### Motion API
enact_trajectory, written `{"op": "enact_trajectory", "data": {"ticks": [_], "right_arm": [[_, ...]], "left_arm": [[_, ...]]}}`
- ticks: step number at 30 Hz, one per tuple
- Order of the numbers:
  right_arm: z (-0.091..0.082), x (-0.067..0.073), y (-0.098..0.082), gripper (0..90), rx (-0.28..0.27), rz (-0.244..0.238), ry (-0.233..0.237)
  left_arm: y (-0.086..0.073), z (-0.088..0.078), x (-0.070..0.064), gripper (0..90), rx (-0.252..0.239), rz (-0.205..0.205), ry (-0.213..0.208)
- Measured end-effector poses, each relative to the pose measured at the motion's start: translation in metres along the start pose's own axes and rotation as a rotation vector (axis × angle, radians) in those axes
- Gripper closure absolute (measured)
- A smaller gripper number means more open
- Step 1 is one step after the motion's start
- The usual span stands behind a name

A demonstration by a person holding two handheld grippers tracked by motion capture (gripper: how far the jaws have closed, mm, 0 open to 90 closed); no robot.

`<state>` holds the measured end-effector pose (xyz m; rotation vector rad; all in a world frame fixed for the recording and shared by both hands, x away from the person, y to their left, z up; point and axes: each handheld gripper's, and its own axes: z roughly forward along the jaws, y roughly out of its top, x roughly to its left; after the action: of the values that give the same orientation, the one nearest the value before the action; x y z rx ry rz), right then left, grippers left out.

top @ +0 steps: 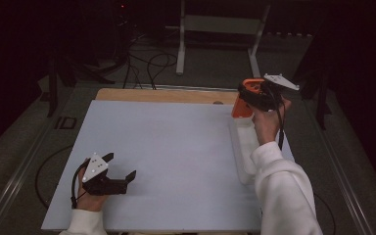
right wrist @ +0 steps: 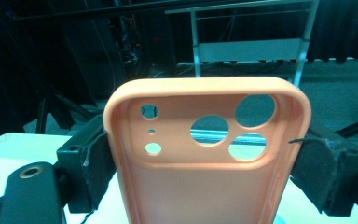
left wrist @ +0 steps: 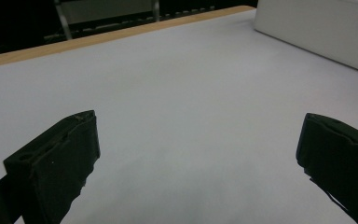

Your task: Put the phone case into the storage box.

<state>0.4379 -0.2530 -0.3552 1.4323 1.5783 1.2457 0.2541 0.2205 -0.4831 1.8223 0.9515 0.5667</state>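
Item: orange rubbery phone case with camera cut-outs (right wrist: 205, 158) — clamped across its width in your right gripper (right wrist: 205, 172), long axis upright, raised over the counter's (top: 166, 147) far right corner. Left gripper (top: 120, 169) — jaws apart, empty, near the near left corner, well apart.

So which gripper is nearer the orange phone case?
Right. The right gripper grips the orange phone case by its sides; the left gripper sits open at the table's near-left, far from it.

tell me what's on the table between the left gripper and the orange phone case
Nothing: in the high view, bare white table top stretches from the open left gripper to the orange phone case clamped in the right gripper.
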Motion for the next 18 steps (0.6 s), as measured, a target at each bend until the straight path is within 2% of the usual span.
{"op": "enact_trajectory", "data": {"ticks": [18], "right_arm": [[0.007, -0.011, -0.004, 16.0, 0.017, -0.007, -0.05]], "left_arm": [[0.0, 0.0, -0.001, 0.0, -0.002, -0.002, -0.001]]}}
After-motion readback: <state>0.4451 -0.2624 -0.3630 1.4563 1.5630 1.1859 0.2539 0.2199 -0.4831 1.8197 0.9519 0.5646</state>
